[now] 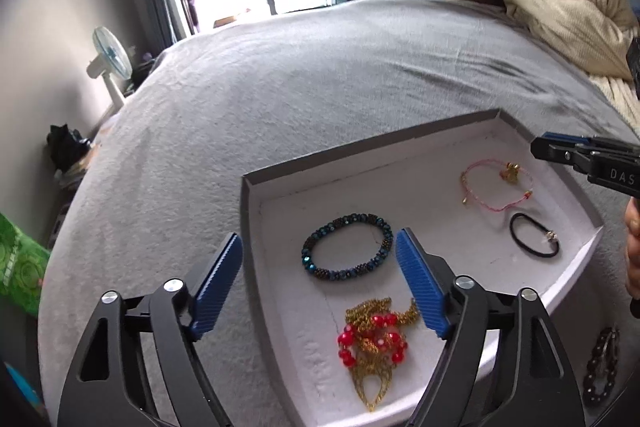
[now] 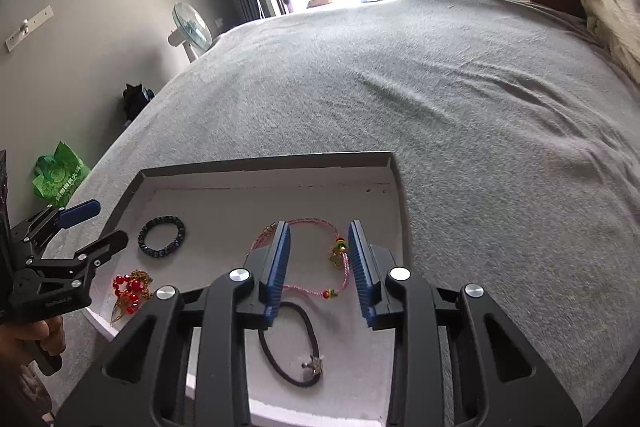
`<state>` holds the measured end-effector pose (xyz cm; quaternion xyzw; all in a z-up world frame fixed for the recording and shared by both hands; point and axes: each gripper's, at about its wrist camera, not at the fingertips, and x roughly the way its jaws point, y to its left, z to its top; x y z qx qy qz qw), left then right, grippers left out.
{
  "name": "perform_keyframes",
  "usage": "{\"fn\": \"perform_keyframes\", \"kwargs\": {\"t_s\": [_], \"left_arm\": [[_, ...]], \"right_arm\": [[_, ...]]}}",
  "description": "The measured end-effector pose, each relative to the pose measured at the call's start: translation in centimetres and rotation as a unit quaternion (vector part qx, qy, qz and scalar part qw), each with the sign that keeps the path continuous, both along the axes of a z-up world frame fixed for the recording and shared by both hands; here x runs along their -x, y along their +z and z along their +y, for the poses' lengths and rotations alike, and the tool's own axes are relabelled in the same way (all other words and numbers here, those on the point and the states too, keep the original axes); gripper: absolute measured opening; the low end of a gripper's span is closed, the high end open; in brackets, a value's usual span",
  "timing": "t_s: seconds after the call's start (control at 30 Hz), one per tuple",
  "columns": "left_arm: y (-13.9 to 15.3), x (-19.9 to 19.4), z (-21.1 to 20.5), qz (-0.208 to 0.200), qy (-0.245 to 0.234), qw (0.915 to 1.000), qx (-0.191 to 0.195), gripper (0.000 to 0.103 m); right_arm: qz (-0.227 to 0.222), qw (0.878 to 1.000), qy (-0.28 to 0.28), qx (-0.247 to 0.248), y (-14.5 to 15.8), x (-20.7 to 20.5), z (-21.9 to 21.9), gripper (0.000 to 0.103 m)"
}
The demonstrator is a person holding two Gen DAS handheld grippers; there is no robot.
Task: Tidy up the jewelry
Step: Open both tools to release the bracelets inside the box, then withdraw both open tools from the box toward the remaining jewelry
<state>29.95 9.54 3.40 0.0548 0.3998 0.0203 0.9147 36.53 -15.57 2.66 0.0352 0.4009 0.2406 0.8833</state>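
**Kid:** On the big grey bed sits a white tray. What's inside it?

**Helper:** Four things. A blue bead bracelet lies near the middle. A gold chain with red beads lies at the near edge. A pink cord and a black hair tie lie at the right end, close but not touching.

**Kid:** Is anything left out?

**Helper:** Yes. A dark bead bracelet lies on the bed, just past the tray's near right side. I think that one goes in next.

**Kid:** What are the grabbers doing?

**Helper:** The left gripper is spread wide and holds nothing. It hangs over the tray's left part. The right gripper is parted too, and empty. It hangs over the pink cord and the hair tie.

**Kid:** How do you grab the dark one well?

**Helper:** Go down slow with the fingers wide. Pinch one side of the ring, not the hole. Don't dig into the soft bed. Lift straight up, clear the tray wall, and set it on a bare white spot, away from the chain so they don't tangle.
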Motion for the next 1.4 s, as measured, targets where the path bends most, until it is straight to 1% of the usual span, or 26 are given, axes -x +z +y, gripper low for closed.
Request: {"fn": "perform_keyframes", "kwargs": {"t_s": [0.1, 0.17, 0.23, 0.4, 0.6, 0.8, 0.9, 1.2, 1.3, 1.4], "left_arm": [[0.8, 1.1, -0.1, -0.016, 0.002, 0.9999, -0.002, 0.09], [1.3, 1.9, -0.3, -0.024, 0.003, 0.9997, -0.006, 0.091], [1.6, 2.5, -0.3, -0.028, 0.004, 0.9996, -0.003, 0.092], [1.8, 4.5, -0.4, -0.038, 0.006, 0.9992, 0.014, 0.095], [1.5, 6.6, -0.4, -0.041, 0.019, 0.9983, 0.036, 0.096], [1.0, 8.7, -1.0, -0.044, 0.018, 0.9975, 0.052, 0.096], [0.6, 10.1, -1.9, -0.042, 0.008, 0.9976, 0.054, 0.096], [-1.2, 14.8, -4.4, -0.025, -0.03, 0.9956, 0.085, 0.096], [-1.6, 16.0, -5.2, -0.026, -0.043, 0.9947, 0.09, 0.096], [-2.1, 17.1, -6.2, -0.024, -0.067, 0.9932, 0.092, 0.094]], "right_arm": [[-0.017, 1.0, -0.008, -0.002, 0.8, 0.9, -0.7, 0.055], [-0.025, 1.0, -0.011, -0.005, 1.3, 1.5, -1.2, 0.063], [-0.032, 0.999, -0.01, -0.006, 1.6, 2.3, -1.6, 0.066], [-0.055, 0.998, -0.004, 0.002, 2.1, 4.3, -2.4, 0.088], [-0.072, 0.997, 0.004, 0.007, 2.0, 6.9, -3.5, 0.094], [-0.079, 0.997, 0.006, 0.011, 1.5, 9.3, -4.4, 0.097], [-0.078, 0.997, 0.008, 0.008, 1.1, 10.7, -5.1, 0.097], [-0.063, 0.998, 0.007, -0.002, -0.9, 15.5, -7.2, 0.097], [-0.058, 0.998, 0.001, -0.01, -1.4, 16.7, -8.0, 0.097], [-0.057, 0.998, -0.005, -0.021, -1.6, 18.1, -8.9, 0.097]]}}
